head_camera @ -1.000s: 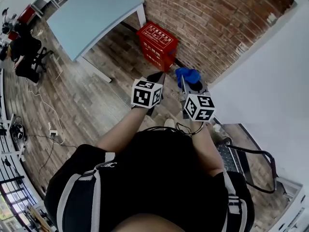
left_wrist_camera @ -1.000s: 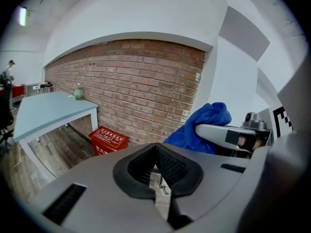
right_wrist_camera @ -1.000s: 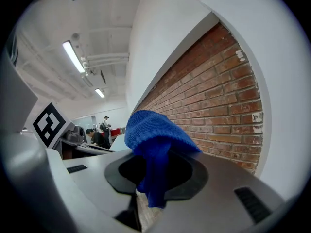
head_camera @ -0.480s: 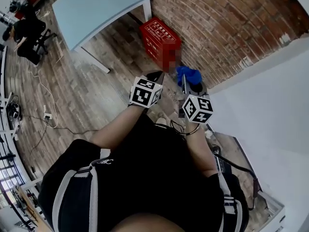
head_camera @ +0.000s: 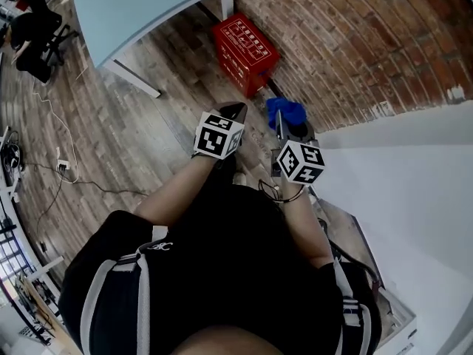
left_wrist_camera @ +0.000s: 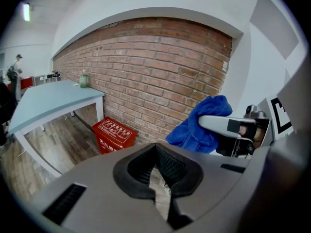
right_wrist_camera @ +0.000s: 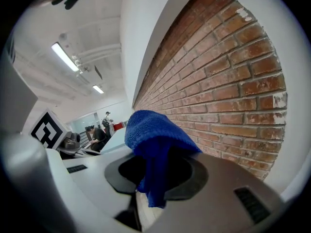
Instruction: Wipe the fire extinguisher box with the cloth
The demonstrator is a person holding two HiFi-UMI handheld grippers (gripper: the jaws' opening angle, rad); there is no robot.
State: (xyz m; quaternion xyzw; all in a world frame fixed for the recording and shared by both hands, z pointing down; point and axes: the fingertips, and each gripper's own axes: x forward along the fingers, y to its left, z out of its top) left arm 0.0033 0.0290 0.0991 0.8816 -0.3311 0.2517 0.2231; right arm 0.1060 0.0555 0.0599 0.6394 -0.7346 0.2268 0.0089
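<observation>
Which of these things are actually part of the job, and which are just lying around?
In the job: blue cloth, clamped in the right gripper; red fire extinguisher box.
Just around: pale blue table; green bottle on it; black chair; cable on the floor.

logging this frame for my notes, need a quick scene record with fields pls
fire extinguisher box: red, on the floor against the brick wall, near the table
cloth: blue, pinched in the right gripper's fingers
right gripper: shut on the cloth, in the air
left gripper: fingers together, nothing held
wiping: not begun, both grippers apart from the box
</observation>
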